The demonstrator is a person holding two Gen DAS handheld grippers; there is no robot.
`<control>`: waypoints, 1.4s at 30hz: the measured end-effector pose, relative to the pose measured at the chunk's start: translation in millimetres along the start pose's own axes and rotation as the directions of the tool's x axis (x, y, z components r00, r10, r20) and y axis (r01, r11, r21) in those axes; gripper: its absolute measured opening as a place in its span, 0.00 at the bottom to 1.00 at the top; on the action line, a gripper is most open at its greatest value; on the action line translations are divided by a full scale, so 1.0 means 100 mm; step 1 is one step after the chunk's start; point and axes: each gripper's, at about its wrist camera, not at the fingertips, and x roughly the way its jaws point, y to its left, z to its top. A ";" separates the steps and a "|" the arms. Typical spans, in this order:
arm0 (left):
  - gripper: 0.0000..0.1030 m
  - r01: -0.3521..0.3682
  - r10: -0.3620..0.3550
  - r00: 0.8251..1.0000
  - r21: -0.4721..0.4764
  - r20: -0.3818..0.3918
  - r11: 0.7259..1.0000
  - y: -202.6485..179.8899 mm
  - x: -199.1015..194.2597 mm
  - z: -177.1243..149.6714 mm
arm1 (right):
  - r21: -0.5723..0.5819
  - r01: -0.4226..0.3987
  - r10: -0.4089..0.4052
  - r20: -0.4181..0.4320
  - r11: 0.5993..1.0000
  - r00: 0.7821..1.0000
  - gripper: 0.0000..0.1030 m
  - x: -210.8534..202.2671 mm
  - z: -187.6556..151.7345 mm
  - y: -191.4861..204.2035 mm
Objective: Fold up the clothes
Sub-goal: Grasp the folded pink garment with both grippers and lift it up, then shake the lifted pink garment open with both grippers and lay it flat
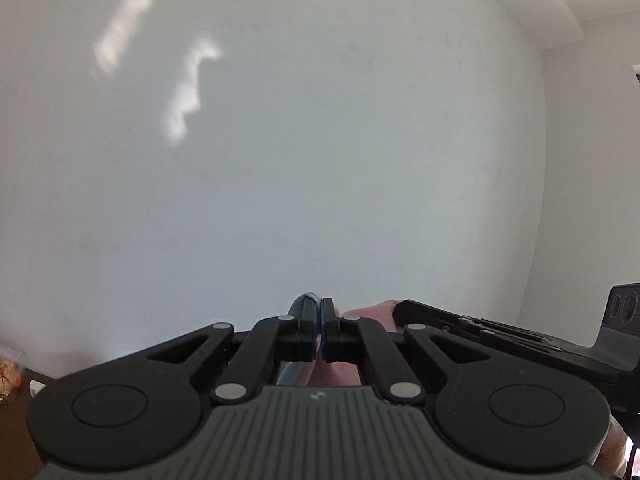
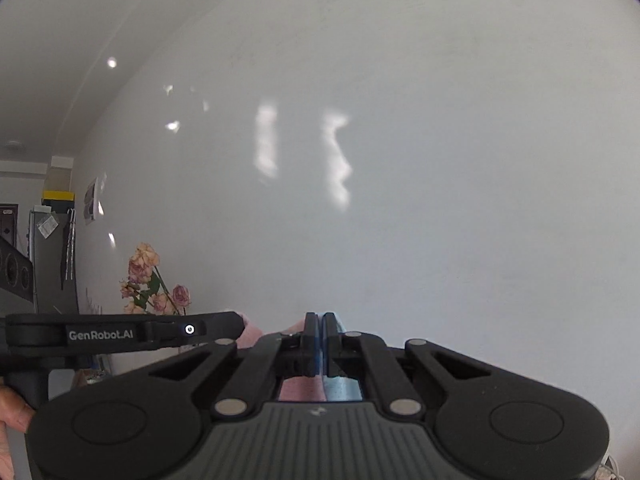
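Observation:
Both grippers are held up facing a white wall. My left gripper is shut on a pink garment with light blue trim, which hangs below the fingers. My right gripper is shut on the same garment, pink on the left and light blue on the right. The right gripper's body also shows in the left wrist view, close on the right. The left gripper's body shows in the right wrist view, close on the left. Most of the garment is hidden under the grippers.
A white wall fills both views. A bunch of dried pink roses stands at the left by the wall. A fridge-like cabinet stands further left. A hand holds the left gripper's handle.

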 end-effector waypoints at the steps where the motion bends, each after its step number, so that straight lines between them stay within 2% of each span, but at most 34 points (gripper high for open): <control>1: 0.01 -0.013 0.013 1.000 0.009 -0.014 1.000 0.01 -0.01 -0.06 | 0.006 0.015 -0.015 -0.019 1.000 1.000 0.00 0.03 -0.04 0.00; 3: 0.01 -0.047 0.048 0.997 0.025 -0.058 0.999 0.06 0.01 -0.25 | 0.027 0.035 -0.033 -0.083 0.999 0.996 0.00 0.10 -0.24 -0.01; 5: 0.01 -0.067 0.070 0.987 0.021 -0.144 0.998 0.21 -0.04 -0.68 | 0.034 0.041 -0.034 -0.169 0.999 0.985 0.00 0.06 -0.59 0.01; 7: 0.01 -0.086 0.084 0.965 0.005 -0.247 0.996 0.38 -0.12 -1.24 | 0.030 0.028 -0.018 -0.289 0.999 0.957 0.00 0.01 -1.13 0.06; 9: 0.01 -0.117 0.086 0.924 -0.061 -0.372 0.991 0.56 -0.22 -1.97 | 0.055 0.043 -0.015 -0.441 0.998 0.898 0.01 -0.04 -1.80 0.07; 11: 0.01 -0.164 0.086 0.869 -0.119 -0.488 0.979 0.68 -0.33 -2.68 | 0.077 0.049 0.004 -0.574 0.996 0.819 0.02 -0.11 -2.44 0.09; 13: 0.03 -0.165 0.059 0.841 -0.151 -0.537 0.975 0.72 -0.49 -3.03 | 0.099 0.054 0.029 -0.692 0.994 0.721 0.09 -0.23 -2.93 0.14; 14: 0.06 -0.165 0.061 0.840 -0.148 -0.538 0.975 0.74 -0.57 -3.05 | 0.122 0.054 0.048 -0.704 0.991 0.709 0.10 -0.33 -3.00 0.15; 15: 0.15 -0.166 0.067 0.842 -0.140 -0.535 0.976 0.77 -0.64 -3.03 | 0.146 0.054 0.067 -0.713 0.988 0.698 0.10 -0.43 -3.07 0.16; 16: 0.22 -0.167 0.073 0.844 -0.132 -0.531 0.977 0.80 -0.71 -3.02 | 0.157 0.038 0.083 -0.693 0.987 0.717 0.20 -0.49 -3.03 0.14; 17: 0.43 -0.185 0.092 0.851 -0.130 -0.517 0.974 0.85 -0.72 -2.92 | 0.158 0.036 0.079 -0.665 0.987 0.743 0.40 -0.55 -2.97 0.10; 18: 0.59 -0.205 0.115 0.859 -0.129 -0.500 0.970 0.90 -0.71 -2.80 | 0.152 0.040 0.066 -0.636 0.988 0.768 0.51 -0.54 -2.87 0.03; 19: 0.65 -0.208 0.122 0.855 -0.117 -0.504 0.971 0.96 -0.62 -2.71 | 0.146 0.046 0.053 -0.608 0.988 0.792 0.64 -0.53 -2.78 -0.04; 20: 0.72 -0.206 0.126 0.849 -0.103 -0.514 0.973 1.02 -0.52 -2.62 | 0.141 0.066 0.032 -0.595 0.988 0.803 0.65 -0.39 -2.71 -0.15; 21: 0.72 -0.210 0.121 0.832 -0.105 -0.541 0.972 1.10 -0.32 -2.60 | 0.139 0.086 0.011 -0.583 0.987 0.813 0.65 -0.25 -2.64 -0.26; 23: 0.68 -0.216 0.105 0.798 -0.119 -0.593 0.969 1.23 0.04 -2.63 | 0.174 0.138 0.001 -0.625 0.975 0.780 0.61 0.19 -2.70 -0.51; 24: 0.62 -0.217 0.095 0.785 -0.128 -0.612 0.968 1.26 0.16 -2.67 | 0.180 0.155 0.001 -0.654 0.971 0.757 0.58 0.41 -2.78 -0.62; 25: 0.61 -0.218 0.085 0.771 -0.136 -0.631 0.966 1.29 0.28 -2.72 | 0.177 0.172 -0.007 -0.677 0.969 0.736 0.52 0.58 -2.86 -0.70; 26: 0.60 -0.219 0.075 0.757 -0.145 -0.649 0.965 1.32 0.40 -2.76 | 0.169 0.181 -0.011 -0.700 0.969 0.714 0.51 0.73 -2.94 -0.76; 27: 0.53 -0.220 0.064 0.743 -0.153 -0.667 0.963 1.35 0.52 -2.81 | 0.181 0.195 -0.005 -0.722 0.964 0.692 0.49 0.85 -3.01 -0.81; 28: 0.44 -0.222 0.053 0.728 -0.161 -0.684 0.962 1.38 0.64 -2.85 | 0.193 0.208 0.004 -0.743 0.959 0.669 0.45 0.97 -3.08 -0.86; 29: 0.16 -0.224 0.042 0.712 -0.170 -0.701 0.960 1.41 0.76 -2.90 | 0.207 0.196 0.032 -0.761 0.958 0.648 0.39 1.03 -3.14 -0.87; 30: 0.00 -0.226 0.031 0.697 -0.178 -0.717 0.958 1.44 0.88 -2.94 | 0.229 0.178 0.067 -0.771 0.957 0.633 0.34 1.08 -3.18 -0.87; 31: 0.00 -0.214 0.026 0.701 -0.176 -0.712 0.961 1.45 0.92 -2.96 | 0.254 0.161 0.104 -0.779 0.954 0.618 0.19 1.11 -3.24 -0.86; 32: 0.00 -0.198 0.022 0.711 -0.170 -0.703 0.965 1.45 0.94 -2.98 | 0.270 0.140 0.131 -0.779 0.953 0.613 0.05 1.13 -3.25 -0.84; 33: 0.00 -0.183 0.018 0.720 -0.165 -0.694 0.969 1.45 0.96 -2.99 | 0.267 0.133 0.124 -0.761 0.955 0.636 0.03 1.14 -3.19 -0.83; 34: 0.00 -0.193 0.041 0.739 -0.152 -0.673 0.969 1.46 0.99 -2.94 | 0.263 0.127 0.117 -0.743 0.956 0.659 0.03 1.16 -3.14 -0.81; 35: 0.00 -0.203 0.058 0.771 -0.159 -0.635 0.966 1.50 1.02 -2.82 | 0.259 0.121 0.109 -0.723 0.958 0.682 0.03 1.18 -3.09 -0.80; 36: 0.00 -0.210 0.069 0.806 -0.175 -0.587 0.962 1.52 1.04 -2.61 | 0.241 0.125 0.078 -0.688 0.962 0.722 0.02 1.20 -2.96 -0.80; 37: 0.00 -0.216 0.082 0.840 -0.193 -0.537 0.957 1.53 1.05 -2.38 | 0.232 0.128 0.050 -0.635 0.964 0.771 0.02 1.18 -2.75 -0.81; 38: 0.00 -0.203 0.102 0.874 -0.166 -0.476 0.965 1.44 0.97 -2.11 | 0.223 0.130 0.023 -0.577 0.966 0.816 0.02 1.16 -2.55 -0.81; 39: 0.00 -0.187 0.120 0.904 -0.127 -0.410 0.974 1.32 0.87 -1.85 | 0.223 0.102 0.022 -0.492 0.969 0.870 0.02 1.07 -2.26 -0.78; 40: 0.00 -0.174 0.135 0.930 -0.086 -0.341 0.981 1.21 0.76 -1.58 | 0.213 0.058 0.034 -0.405 0.975 0.914 0.02 0.94 -2.01 -0.73; 42: 0.00 -0.136 0.134 0.968 0.003 -0.212 0.991 0.95 0.43 -1.19 | 0.142 -0.026 0.062 -0.259 0.990 0.964 0.02 0.57 -1.60 -0.58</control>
